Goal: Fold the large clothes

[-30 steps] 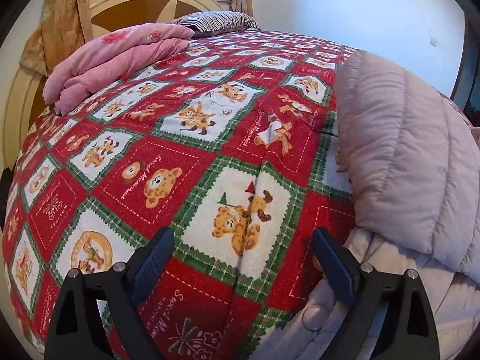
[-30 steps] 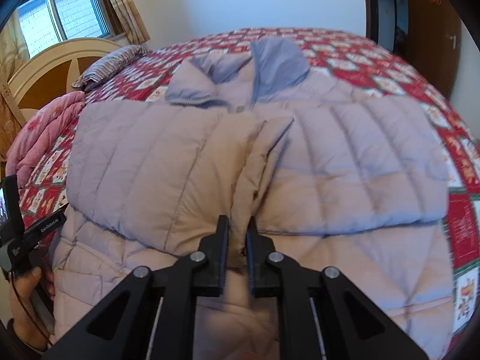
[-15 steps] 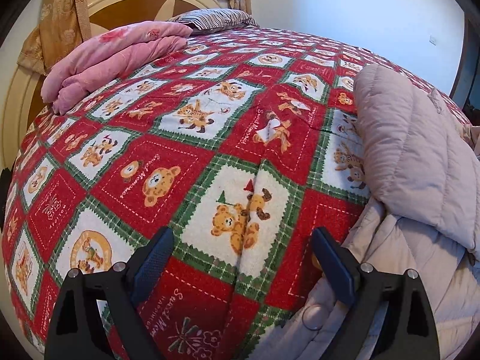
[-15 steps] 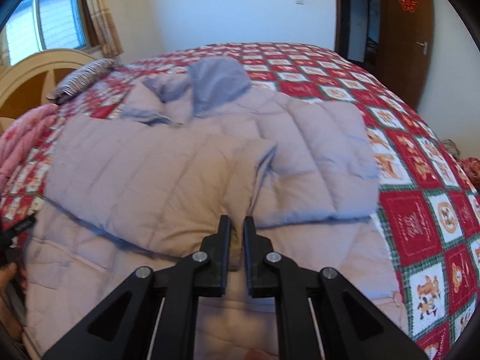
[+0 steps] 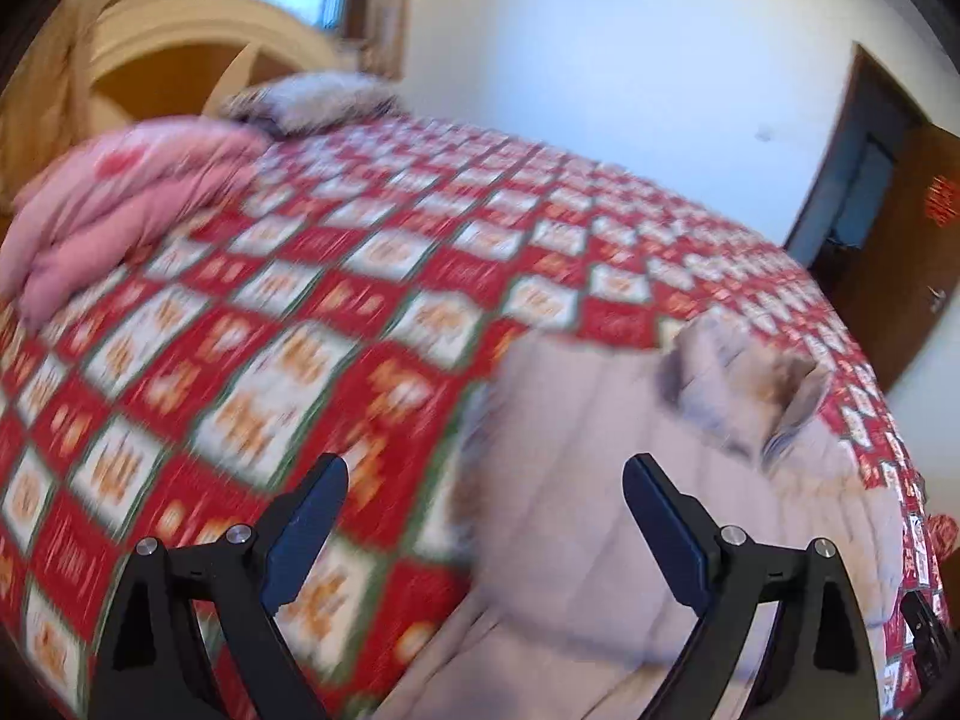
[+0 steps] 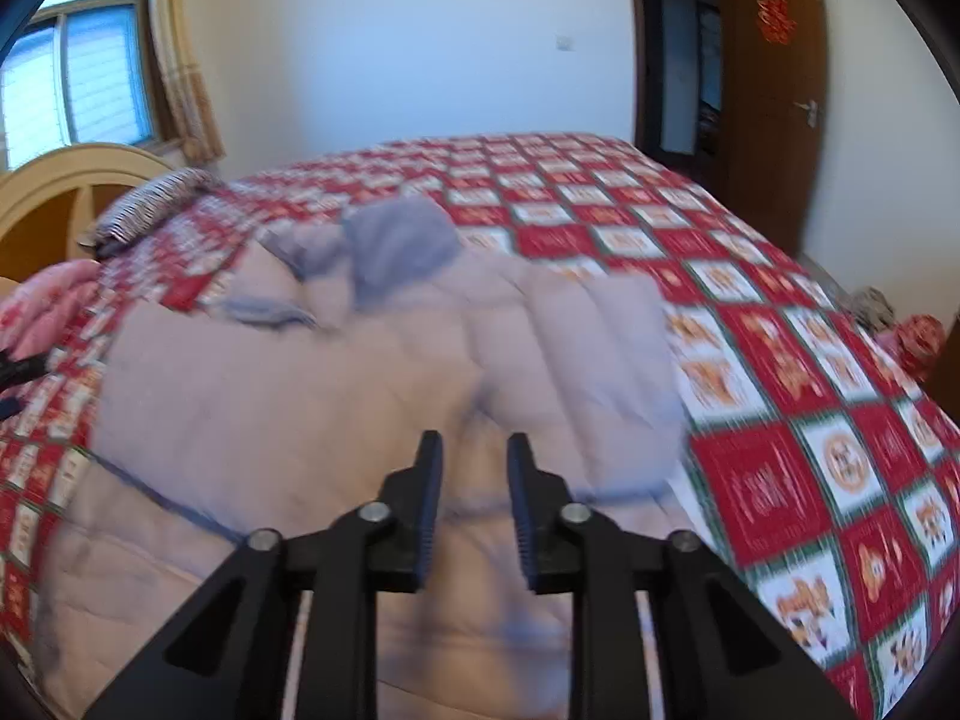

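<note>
A pale grey-lilac puffer jacket lies on the bed with both sleeves folded across its front and the collar at the far end. My right gripper hovers over the jacket's lower middle. Its jaws are opening, a narrow gap shows between them, and no fabric is pinched in it. In the blurred left wrist view my left gripper stands wide open above the jacket's left edge and holds nothing.
A red, green and white teddy-bear bedspread covers the bed. A folded pink quilt and a striped pillow lie by the wooden headboard. A brown door stands open at the far right.
The right gripper's shut jaws have parted slightly and it has pulled up and back from the jacket. The left gripper has lifted and swung right, so the jacket now lies under it.
</note>
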